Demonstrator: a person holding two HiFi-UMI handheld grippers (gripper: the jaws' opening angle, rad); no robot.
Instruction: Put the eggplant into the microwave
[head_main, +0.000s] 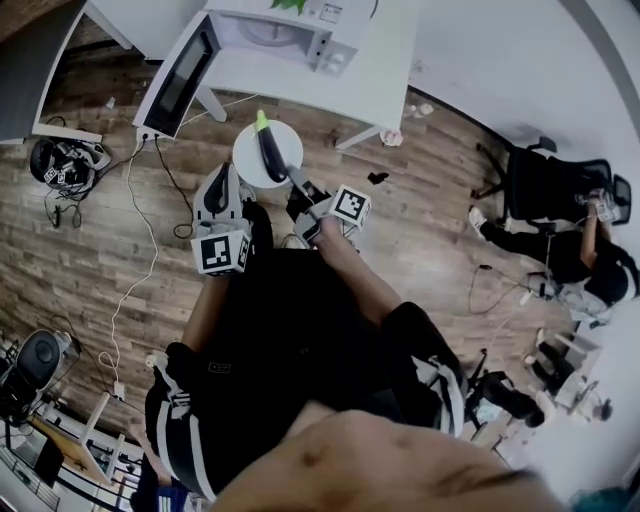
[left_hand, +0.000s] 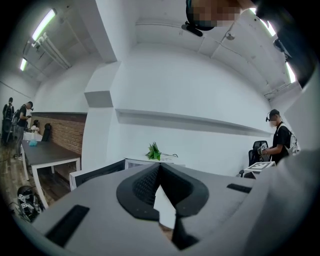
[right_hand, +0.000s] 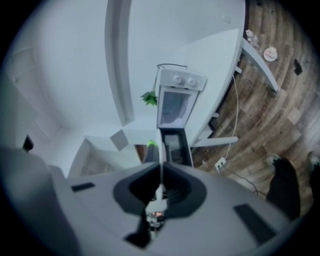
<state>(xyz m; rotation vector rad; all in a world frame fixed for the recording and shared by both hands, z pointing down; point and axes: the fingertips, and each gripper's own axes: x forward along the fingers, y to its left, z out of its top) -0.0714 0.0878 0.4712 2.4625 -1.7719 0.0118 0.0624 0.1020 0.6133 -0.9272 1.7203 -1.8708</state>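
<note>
A dark purple eggplant (head_main: 268, 150) with a green stem lies on a round white plate (head_main: 248, 160). My right gripper (head_main: 299, 181) is shut on the plate's near rim. In the right gripper view the plate (right_hand: 160, 161) runs edge-on between the right gripper's (right_hand: 160, 172) pads, and the eggplant's (right_hand: 149, 150) green tip shows beyond. The white microwave (head_main: 285, 30) stands on the table ahead, its door (head_main: 180, 78) swung open to the left. My left gripper (head_main: 230, 172) is beside the plate's left edge, its tips together; nothing is pinched in the left gripper's (left_hand: 159, 167) own view.
The microwave sits on a white table (head_main: 400, 60) with a green plant (left_hand: 154, 151) on top. Cables trail over the wooden floor (head_main: 120, 250). A seated person (head_main: 560, 250) is at the right, and gear (head_main: 60, 160) lies on the floor at the left.
</note>
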